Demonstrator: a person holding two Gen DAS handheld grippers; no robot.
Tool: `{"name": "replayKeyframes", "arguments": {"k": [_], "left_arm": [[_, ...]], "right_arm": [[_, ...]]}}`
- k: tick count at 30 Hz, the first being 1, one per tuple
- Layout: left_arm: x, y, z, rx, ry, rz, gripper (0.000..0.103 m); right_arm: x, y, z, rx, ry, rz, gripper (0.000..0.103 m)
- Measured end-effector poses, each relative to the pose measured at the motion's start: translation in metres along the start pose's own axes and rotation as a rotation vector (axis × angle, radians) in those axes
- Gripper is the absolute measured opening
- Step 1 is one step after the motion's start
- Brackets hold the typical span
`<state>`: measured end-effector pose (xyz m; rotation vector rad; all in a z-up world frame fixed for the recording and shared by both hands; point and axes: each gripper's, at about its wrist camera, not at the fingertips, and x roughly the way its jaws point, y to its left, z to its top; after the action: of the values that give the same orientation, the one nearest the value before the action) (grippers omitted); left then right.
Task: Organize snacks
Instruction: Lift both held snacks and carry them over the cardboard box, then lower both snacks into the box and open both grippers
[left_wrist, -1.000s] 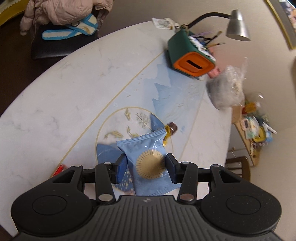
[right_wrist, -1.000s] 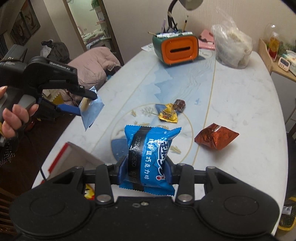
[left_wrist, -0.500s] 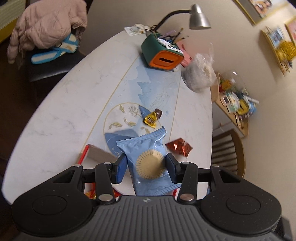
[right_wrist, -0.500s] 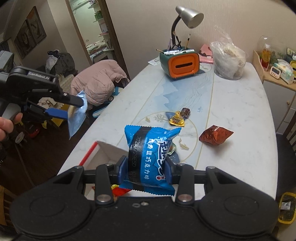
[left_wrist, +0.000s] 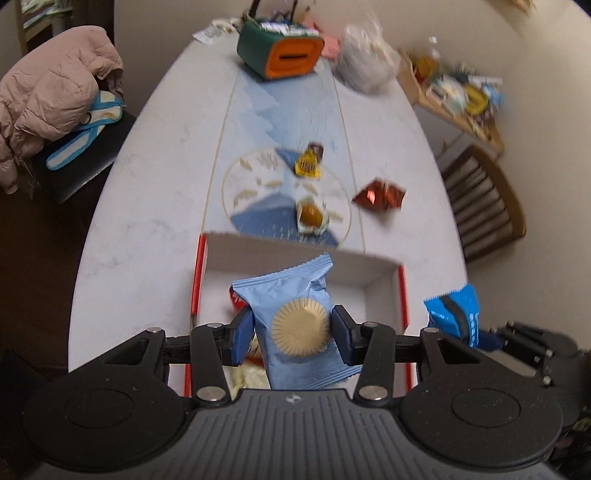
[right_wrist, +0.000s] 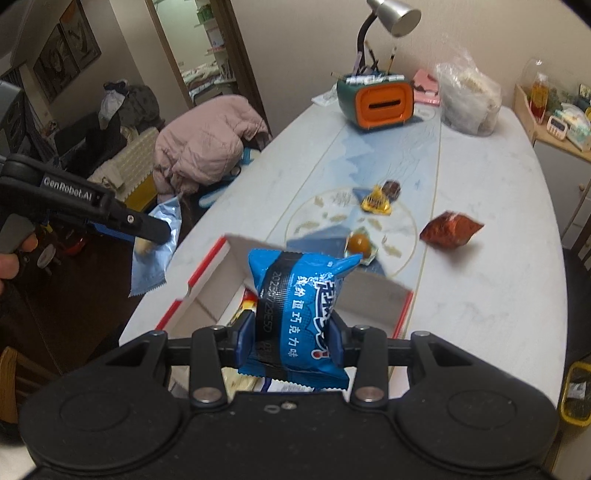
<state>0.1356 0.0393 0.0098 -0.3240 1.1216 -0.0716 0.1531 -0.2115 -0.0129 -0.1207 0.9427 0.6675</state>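
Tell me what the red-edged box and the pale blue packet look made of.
Box: seemingly cardboard, matte white inside, thin folded walls with red outer edges. Pale blue packet: probably plastic film with a soft sheen; it creases, has a serrated sealed end, and a clear window shows a biscuit.

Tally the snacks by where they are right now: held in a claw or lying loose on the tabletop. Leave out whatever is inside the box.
Held in a claw: 2, the pale blue packet in the left claw and the bright blue packet in the right claw.
Loose on the tabletop: 3, the yellow and brown candy, the clear-wrapped round sweet and the red-brown foil packet.
Total: 5
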Motion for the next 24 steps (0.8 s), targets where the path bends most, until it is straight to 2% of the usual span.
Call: {"name": "replayKeyframes", "arguments": {"k": [4, 7, 15, 24], "left_arm": [[0.019, -0.006, -0.016, 0.124, 0.053, 0.042, 0.045], [0.036, -0.008, -0.029, 0.179, 0.086, 0.078, 0.045], [0.077, -0.008, -0.057, 0.256, 0.143, 0.145, 0.045], [0.108, -0.007, -0.066, 0.258, 0.159, 0.169, 0.044]], "right_arm": [[0.012, 0.005, -0.013, 0.010, 0.034, 0.006, 0.039], [0.022, 0.007, -0.021, 0.015, 0.057, 0.004, 0.039], [0.061, 0.015, -0.043, -0.016, 0.127, -0.048, 0.039], [0.098, 0.020, -0.061, -0.036, 0.192, -0.099, 0.039]]}}
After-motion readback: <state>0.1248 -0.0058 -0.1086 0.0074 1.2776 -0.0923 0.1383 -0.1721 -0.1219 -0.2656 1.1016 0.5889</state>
